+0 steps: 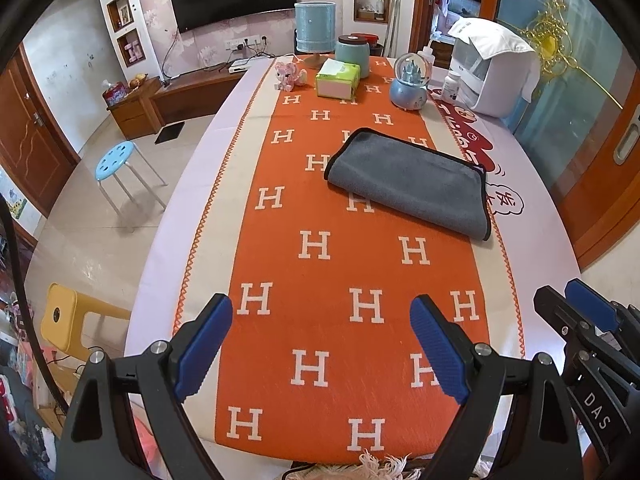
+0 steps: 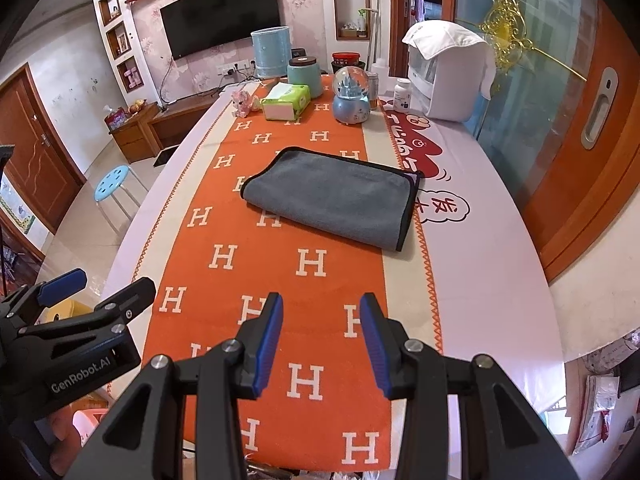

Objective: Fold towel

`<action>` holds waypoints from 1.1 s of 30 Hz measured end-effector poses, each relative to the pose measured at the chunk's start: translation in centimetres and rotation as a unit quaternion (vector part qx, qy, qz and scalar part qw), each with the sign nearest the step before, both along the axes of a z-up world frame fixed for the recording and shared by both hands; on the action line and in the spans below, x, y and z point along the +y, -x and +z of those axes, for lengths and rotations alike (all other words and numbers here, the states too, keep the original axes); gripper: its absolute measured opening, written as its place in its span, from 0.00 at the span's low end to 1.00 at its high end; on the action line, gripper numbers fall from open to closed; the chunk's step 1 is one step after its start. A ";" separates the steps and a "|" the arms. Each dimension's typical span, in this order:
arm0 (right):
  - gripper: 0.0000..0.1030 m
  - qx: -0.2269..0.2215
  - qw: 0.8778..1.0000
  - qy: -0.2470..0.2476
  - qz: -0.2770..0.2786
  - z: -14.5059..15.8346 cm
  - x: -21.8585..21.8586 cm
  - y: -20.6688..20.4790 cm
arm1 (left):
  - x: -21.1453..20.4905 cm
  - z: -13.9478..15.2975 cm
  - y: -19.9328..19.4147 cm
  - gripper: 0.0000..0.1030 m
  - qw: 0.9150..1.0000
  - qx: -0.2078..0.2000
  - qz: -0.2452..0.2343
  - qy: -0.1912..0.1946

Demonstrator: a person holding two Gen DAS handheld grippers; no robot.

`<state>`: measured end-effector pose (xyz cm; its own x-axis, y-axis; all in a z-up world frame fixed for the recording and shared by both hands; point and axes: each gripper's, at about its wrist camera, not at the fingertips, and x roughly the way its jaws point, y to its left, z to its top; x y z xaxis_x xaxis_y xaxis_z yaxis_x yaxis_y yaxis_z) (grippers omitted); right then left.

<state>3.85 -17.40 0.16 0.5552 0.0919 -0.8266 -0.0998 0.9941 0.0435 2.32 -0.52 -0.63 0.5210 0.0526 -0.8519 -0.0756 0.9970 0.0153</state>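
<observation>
The left gripper (image 1: 322,312) hovers over the near end of the table, its blue-padded fingers (image 1: 204,344) spread wide with nothing between them, pointing forward along the orange runner (image 1: 320,320) with its white H pattern. The right gripper (image 2: 321,312) is held at a similar height just beside it, also aimed down the runner; its jaws stand apart and empty, though with a narrower gap than the left. Each gripper shows at the edge of the other's view: the right one at the lower right of the left wrist view, the left one at the lower left of the right wrist view.

The grey towel (image 1: 408,180), edged in black, lies folded on the runner well ahead of both grippers, toward the right side of the table, its right end reaching over the runner's border to the red cartoon print on the pale tablecloth (image 1: 532,216). Neither gripper touches it.

Beyond the towel, at the far end of the table, stand a green tissue pack (image 1: 337,79), a blue snow globe (image 1: 412,80), a teal jar (image 1: 352,54), a small pink toy (image 1: 289,75), a blue-shaded lamp (image 1: 315,28) and a white appliance (image 1: 500,76) with a cloth draped over it. A light-blue stool (image 1: 116,164) stands on the floor to the left.
</observation>
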 end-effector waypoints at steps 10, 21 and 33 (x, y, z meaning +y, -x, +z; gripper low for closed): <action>0.39 0.003 1.000 0.002 0.001 -0.2 -0.2 0.3 | -0.6 -0.3 0.1 0.87 1.000 0.002 -0.006 -0.002; 0.39 0.003 1.000 0.002 0.001 0.0 -0.5 0.5 | -1.1 -0.5 0.3 0.87 1.000 0.005 -0.008 -0.002; 0.39 0.007 1.000 0.003 0.000 -0.1 -0.5 0.6 | -0.5 -0.5 0.2 0.87 1.000 0.013 -0.011 0.002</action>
